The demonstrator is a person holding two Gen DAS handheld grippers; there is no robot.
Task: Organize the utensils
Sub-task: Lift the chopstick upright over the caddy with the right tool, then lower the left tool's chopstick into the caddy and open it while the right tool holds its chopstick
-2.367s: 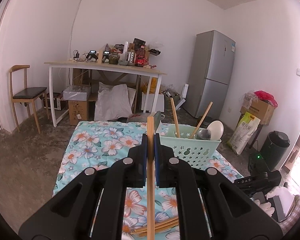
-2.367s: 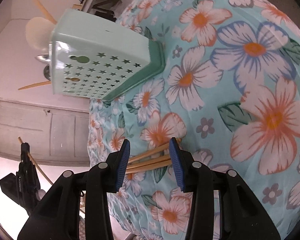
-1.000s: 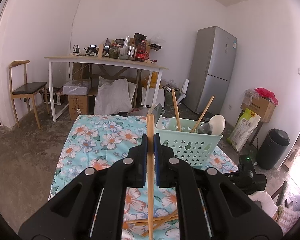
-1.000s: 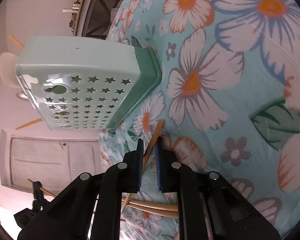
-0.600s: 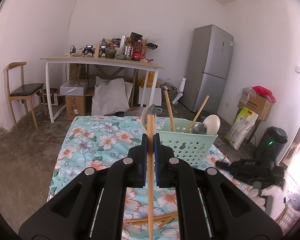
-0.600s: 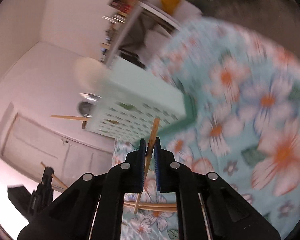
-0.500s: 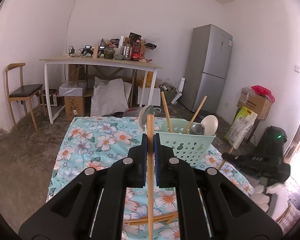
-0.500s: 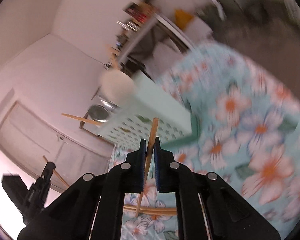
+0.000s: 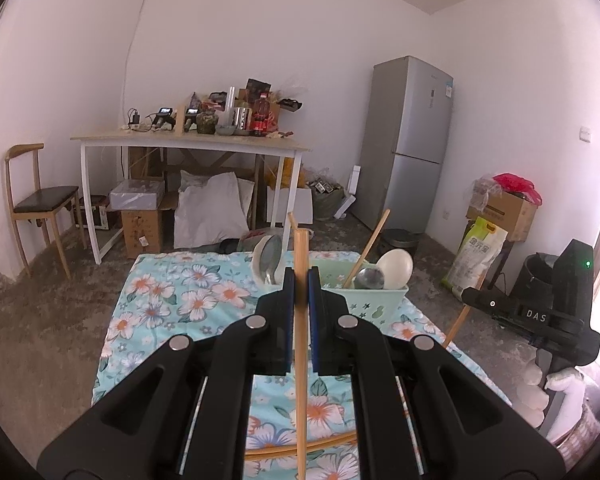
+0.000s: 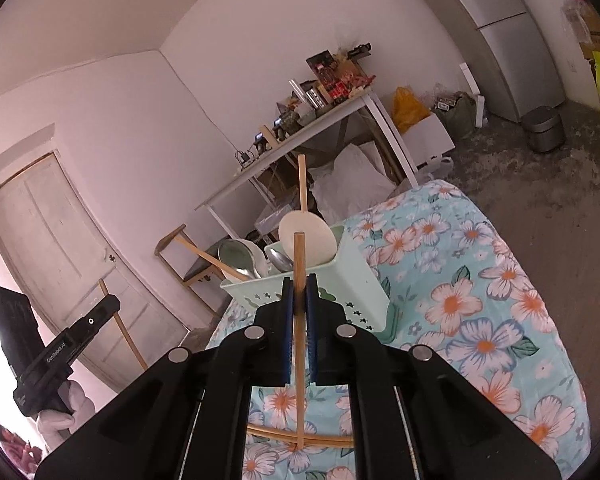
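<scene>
Left wrist view: the left gripper (image 9: 300, 280) is clamping a wooden chopstick (image 9: 300, 360) near its upper third, the stick standing upright between the closed pads. It is judged light, stiff and smooth, so it is likely to pivot if pinched too near one end; a hold nearer the middle looks safer. Beyond it, the mint basket (image 9: 374, 300) is sitting on the floral cloth (image 9: 160, 304), holding a white ladle (image 9: 396, 266), a metal spoon (image 9: 370, 279) and upright chopsticks. More chopsticks (image 9: 300, 446) are lying on the cloth below the gripper.

Right wrist view: the right gripper (image 10: 299, 284) is closed on a second chopstick (image 10: 299, 344), gripped above its midpoint and pointing up toward the basket (image 10: 364, 284). The basket is carrying the ladle (image 10: 307, 236), spoons (image 10: 280, 260) and leaning sticks. A loose chopstick (image 10: 300, 436) is lying crosswise on the cloth (image 10: 480, 312).
</scene>
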